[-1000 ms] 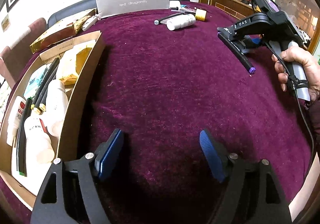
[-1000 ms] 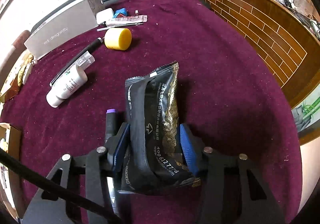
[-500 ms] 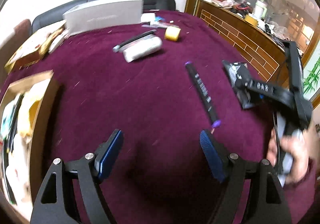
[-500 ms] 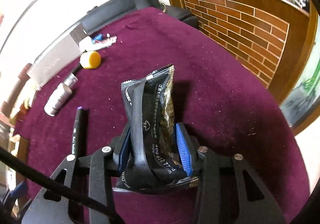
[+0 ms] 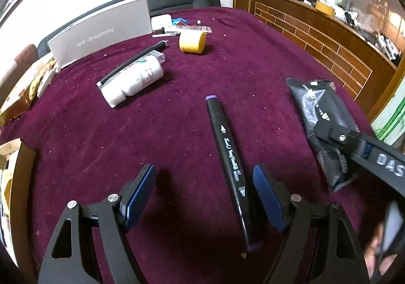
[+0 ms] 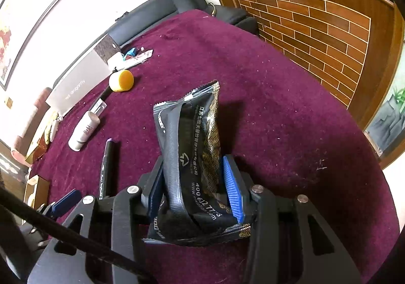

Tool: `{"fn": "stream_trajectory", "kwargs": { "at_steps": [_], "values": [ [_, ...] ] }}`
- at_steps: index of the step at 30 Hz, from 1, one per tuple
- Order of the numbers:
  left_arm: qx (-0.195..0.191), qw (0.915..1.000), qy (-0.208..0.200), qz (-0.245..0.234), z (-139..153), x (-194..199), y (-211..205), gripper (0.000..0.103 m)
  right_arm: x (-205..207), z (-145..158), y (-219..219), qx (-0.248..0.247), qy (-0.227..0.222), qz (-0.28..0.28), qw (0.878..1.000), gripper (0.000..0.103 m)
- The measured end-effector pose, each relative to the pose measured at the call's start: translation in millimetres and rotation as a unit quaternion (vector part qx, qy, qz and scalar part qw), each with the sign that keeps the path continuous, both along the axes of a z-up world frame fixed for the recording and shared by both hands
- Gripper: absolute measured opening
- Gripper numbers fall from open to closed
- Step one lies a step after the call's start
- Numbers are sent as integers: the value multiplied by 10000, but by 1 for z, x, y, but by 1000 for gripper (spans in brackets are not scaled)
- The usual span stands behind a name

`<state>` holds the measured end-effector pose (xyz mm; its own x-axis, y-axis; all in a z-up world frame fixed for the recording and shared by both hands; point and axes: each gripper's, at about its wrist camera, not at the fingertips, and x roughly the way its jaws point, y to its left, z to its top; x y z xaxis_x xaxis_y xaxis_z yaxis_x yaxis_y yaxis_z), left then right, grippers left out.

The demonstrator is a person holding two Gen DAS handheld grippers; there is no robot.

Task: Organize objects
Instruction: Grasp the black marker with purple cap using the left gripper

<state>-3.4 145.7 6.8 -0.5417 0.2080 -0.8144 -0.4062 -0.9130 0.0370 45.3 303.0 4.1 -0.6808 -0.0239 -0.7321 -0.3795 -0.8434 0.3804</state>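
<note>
My left gripper (image 5: 202,195) is open, low over the maroon tablecloth. A black marker with purple ends (image 5: 229,157) lies between its fingers, close to the right pad (image 5: 265,195); it also shows in the right wrist view (image 6: 107,165). My right gripper (image 6: 195,187) is shut on a black and gold snack packet (image 6: 195,147) and holds it above the cloth. The packet also shows at the right of the left wrist view (image 5: 321,119), clamped in the right gripper.
A white bottle (image 5: 134,78), a black pen (image 5: 131,63), a yellow cap (image 5: 192,42), a grey box (image 5: 101,33) and small items lie at the table's far side. A cardboard box's edge (image 5: 22,165) is at the left. A wooden brick-pattern counter (image 6: 316,18) stands right.
My left gripper swung right, away from the cardboard box, and came down around the marker. My right gripper lifted the packet up and away from the marker, still shut on it.
</note>
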Motion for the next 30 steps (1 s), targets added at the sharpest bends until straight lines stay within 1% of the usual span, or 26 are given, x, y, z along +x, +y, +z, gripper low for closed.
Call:
{"fn": "stream_trajectory", "kwargs": {
  "at_steps": [4, 6, 8, 9, 10, 11, 12, 13, 17, 21, 23, 26, 27, 29, 30],
  "values": [
    [23, 9999, 111, 4, -2, -1, 3, 73, -1, 0, -3, 79, -25, 5, 10000, 42],
    [-30, 9998, 204, -78, -2, 0, 4, 73, -1, 0, -4, 101, -28, -1, 9999, 42],
    [-27, 9997, 202, -149, -2, 0, 4, 72, -1, 0, -4, 109, -24, 1, 9999, 43],
    [68, 9996, 131, -220, -2, 0, 3, 63, -1, 0, -5, 119, -19, 1, 9999, 43],
    [125, 9995, 111, -269, -1, -1, 2, 52, -1, 0, -5, 133, -17, 2, 9999, 43],
    [111, 9993, 129, -321, 0, 0, 2, 44, -1, 0, -5, 152, -15, 3, 9999, 43],
    [117, 9991, 118, -381, 2, 2, 2, 25, -1, 0, -6, 168, -12, 2, 9999, 43],
    [100, 9990, 92, -430, 3, 3, 1, 14, -1, 0, -6, 182, -12, 6, 9998, 44],
    [207, 9985, -102, -491, 4, 5, -10, 13, -1, 0, -8, 256, -18, 21, 9997, 45],
    [453, 9974, -395, -407, 6, 11, -34, 13, -1, 0, -8, 287, -19, 24, 9996, 45],
    [511, 9967, -462, -422, 6, 13, -39, 13, -1, 0, -9, 302, -22, 32, 9995, 46],
    [447, 9973, -382, -431, 5, 12, -36, 13, -2, 0, -11, 349, -19, 60, 9994, 49],
    [414, 9977, -329, -413, 4, 12, -32, 15, -2, 0, -12, 368, -20, 64, 9993, 49],
    [364, 9980, -214, -460, 3, 12, -25, 25, -2, 0, -13, 402, -12, 75, 9992, 52],
    [347, 9980, -147, -501, 2, 13, -21, 34, -3, 0, -13, 410, -6, 81, 9991, 52]
  ]
}}
